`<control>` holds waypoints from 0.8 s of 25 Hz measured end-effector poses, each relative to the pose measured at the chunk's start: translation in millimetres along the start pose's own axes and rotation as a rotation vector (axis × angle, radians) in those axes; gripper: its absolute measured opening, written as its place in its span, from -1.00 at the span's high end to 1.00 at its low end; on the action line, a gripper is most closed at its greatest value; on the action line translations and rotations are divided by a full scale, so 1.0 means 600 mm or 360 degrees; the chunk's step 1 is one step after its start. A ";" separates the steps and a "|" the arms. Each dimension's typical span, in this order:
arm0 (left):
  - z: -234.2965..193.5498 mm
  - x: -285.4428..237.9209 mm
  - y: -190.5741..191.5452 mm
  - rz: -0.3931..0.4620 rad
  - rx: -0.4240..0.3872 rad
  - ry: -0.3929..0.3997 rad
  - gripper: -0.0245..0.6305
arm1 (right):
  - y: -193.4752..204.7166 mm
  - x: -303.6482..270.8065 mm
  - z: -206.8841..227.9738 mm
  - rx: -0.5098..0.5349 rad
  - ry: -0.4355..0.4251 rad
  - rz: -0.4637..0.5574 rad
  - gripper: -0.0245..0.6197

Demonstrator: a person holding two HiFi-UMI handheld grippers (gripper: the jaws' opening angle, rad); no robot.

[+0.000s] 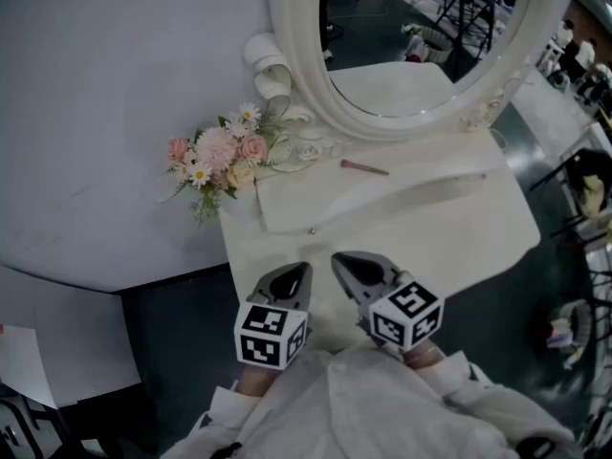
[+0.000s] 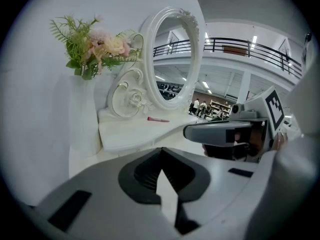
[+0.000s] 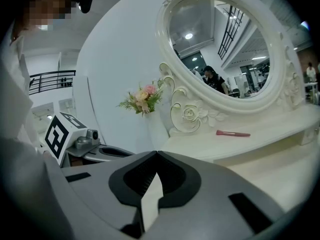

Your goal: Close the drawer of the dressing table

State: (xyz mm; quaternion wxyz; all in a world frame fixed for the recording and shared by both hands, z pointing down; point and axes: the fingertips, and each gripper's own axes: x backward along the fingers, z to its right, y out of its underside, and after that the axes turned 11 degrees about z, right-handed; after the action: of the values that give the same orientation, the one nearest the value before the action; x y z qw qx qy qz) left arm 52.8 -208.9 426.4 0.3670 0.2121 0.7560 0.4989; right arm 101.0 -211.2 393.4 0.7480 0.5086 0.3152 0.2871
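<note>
- Pink and white flowers [image 1: 218, 154] stand at the left back corner of the white dressing table [image 1: 478, 232].
- The left gripper [image 1: 296, 275] is closed and holds nothing. It hangs over the near edge of the table.
- The drawer [image 1: 311, 226], with a tiny knob, is in the raised shelf under the mirror, past both grippers. I cannot tell how far out it is.
- The right gripper [image 1: 346, 262] is closed and empty too, just beside the left one.
- A thin pink stick [image 1: 364, 167] lies on the shelf.
- The big oval mirror [image 1: 421, 36] stands at the back.
</note>
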 end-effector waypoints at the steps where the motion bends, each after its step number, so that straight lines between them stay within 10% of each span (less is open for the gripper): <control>1: 0.000 -0.001 0.002 -0.0006 -0.0001 -0.0001 0.91 | 0.002 0.001 0.001 -0.0008 0.0003 -0.0001 0.90; 20: 0.003 -0.003 0.012 -0.0011 0.0033 0.0029 0.91 | 0.021 0.008 0.004 0.0017 -0.0017 -0.0072 0.90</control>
State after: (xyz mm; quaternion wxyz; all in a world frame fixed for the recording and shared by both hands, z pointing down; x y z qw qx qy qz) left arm 54.8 -206.1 433.0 0.3596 0.2088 0.7651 0.4916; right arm 104.5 -205.2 405.2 0.7532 0.5069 0.3242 0.2658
